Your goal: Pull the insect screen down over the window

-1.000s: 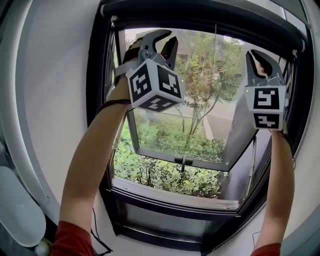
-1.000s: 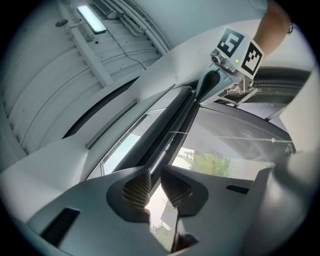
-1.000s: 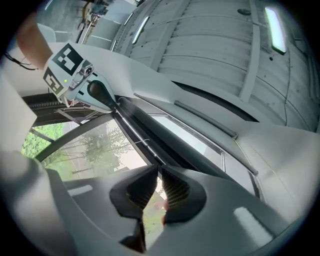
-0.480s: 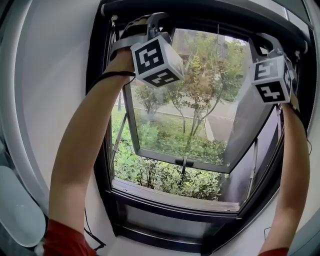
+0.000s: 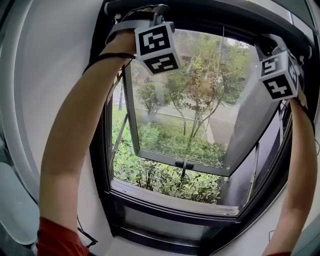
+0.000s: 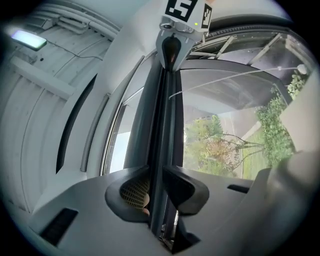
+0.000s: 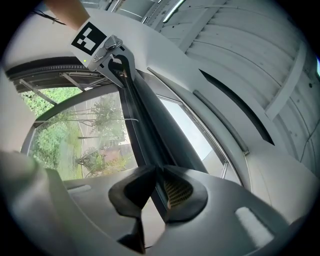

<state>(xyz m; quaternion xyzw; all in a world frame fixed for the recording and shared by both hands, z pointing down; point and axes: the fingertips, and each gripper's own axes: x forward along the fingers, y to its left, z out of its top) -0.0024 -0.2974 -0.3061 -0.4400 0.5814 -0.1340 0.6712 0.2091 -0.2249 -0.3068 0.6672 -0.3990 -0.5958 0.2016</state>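
The insect screen's dark pull bar (image 5: 215, 20) runs along the top of the window frame, rolled up. My left gripper (image 5: 150, 12) reaches it at the left end; in the left gripper view the bar (image 6: 162, 125) passes between the jaws of the left gripper (image 6: 155, 185), which is shut on it. My right gripper (image 5: 267, 41) is at the right end. In the right gripper view the bar (image 7: 140, 120) lies between the jaws of the right gripper (image 7: 157, 177); they have just been opening, and both pads seem to lie against the bar.
A glass sash (image 5: 175, 125) hangs open outward, with bushes and trees beyond. The dark sill (image 5: 170, 192) crosses below. A curved white wall (image 5: 55, 75) stands to the left, with a white rounded object (image 5: 17, 210) at the lower left.
Both hands have risen from mid-window to the top of the frame and rolled. The grippers now sit round the pull bar at its two ends.
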